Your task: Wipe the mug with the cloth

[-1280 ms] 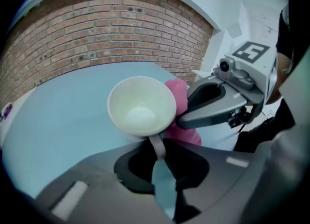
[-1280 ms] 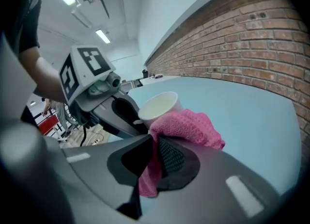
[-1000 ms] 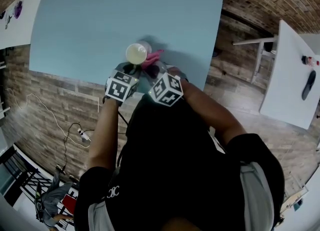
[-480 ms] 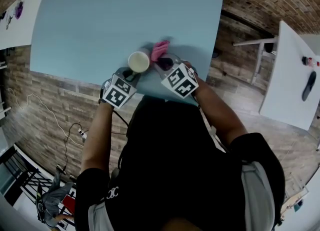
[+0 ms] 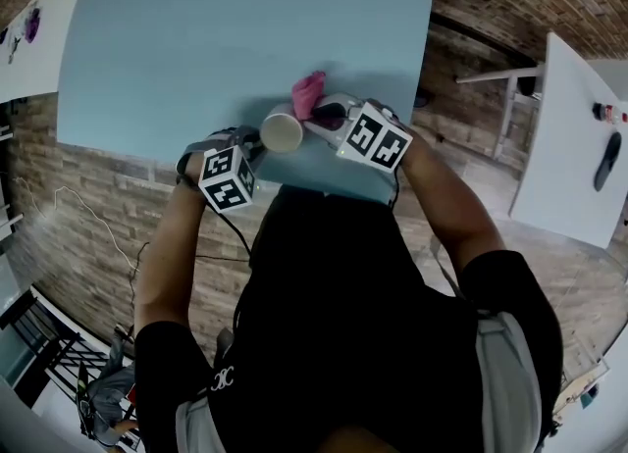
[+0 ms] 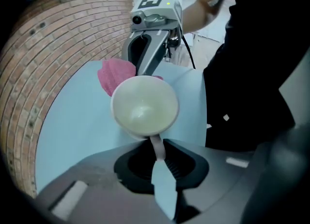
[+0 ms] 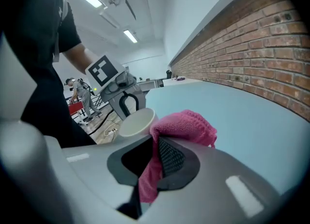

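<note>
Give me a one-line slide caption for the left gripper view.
Left gripper holds the mug by its handle, pink cloth behind it, blue table below.

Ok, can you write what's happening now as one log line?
left gripper: shut on mug handle | right gripper: shut on cloth | cloth: beside mug, over table

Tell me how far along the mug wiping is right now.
Done: both things are picked up. The left gripper holds the mug by its handle, tipped over the table. The right gripper is shut on the pink cloth. In hand: the cloth sits beside the mug's outer wall, contact unclear. Left: the wiping itself, probably including the inside.
</note>
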The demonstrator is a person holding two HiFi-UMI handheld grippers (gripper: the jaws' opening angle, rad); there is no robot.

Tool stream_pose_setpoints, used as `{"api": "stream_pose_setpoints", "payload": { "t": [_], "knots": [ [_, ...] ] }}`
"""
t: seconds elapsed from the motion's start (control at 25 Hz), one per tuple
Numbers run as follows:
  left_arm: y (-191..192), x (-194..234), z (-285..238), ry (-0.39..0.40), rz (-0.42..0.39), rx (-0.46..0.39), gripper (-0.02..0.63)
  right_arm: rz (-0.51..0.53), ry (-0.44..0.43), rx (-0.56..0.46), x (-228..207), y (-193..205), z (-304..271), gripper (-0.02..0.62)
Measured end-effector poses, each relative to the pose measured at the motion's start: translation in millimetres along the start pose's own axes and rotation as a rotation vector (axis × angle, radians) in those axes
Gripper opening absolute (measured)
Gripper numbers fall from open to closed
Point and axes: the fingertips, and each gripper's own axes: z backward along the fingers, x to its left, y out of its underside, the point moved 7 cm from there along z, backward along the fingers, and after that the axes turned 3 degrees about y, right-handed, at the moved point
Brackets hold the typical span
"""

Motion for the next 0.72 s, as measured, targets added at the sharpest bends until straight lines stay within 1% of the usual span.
{"api": "stream_pose_setpoints", "payload": {
  "t": [0.08,0.2,0.32,0.44,0.52,0.64,0.72],
  "knots": [
    [2.6,5.2,1.3,-0.006,-0.07,0.046,0.048,-0.001,-0.01,0.02,1.6,6.7,-3.9,0.035],
    [-1.5,8.9,6.5,-0.012,-0.155,0.093,0.048,-0.003,-0.014,0.053,6.9,17.3,-9.7,0.035],
    [-5.7,8.3,7.7,-0.023,-0.211,0.122,0.048,0.003,-0.011,0.026,12.2,11.2,-1.8,0.035],
    [-7.7,8.9,6.6,-0.036,-0.228,0.125,0.048,0.041,-0.012,-0.038,15.8,-6.8,11.9,0.035],
    [-7.5,9.0,4.8,-0.042,-0.229,0.128,0.048,0.064,-0.02,-0.06,17.6,-14.3,17.1,0.035],
    [-6.3,7.1,4.3,-0.047,-0.233,0.133,0.048,0.02,-0.04,-0.057,16.5,-9.0,13.2,0.035],
    [-6.5,5.7,5.0,-0.047,-0.236,0.13,0.048,-0.002,-0.04,-0.024,13.9,1.4,5.6,0.035]
  ]
}}
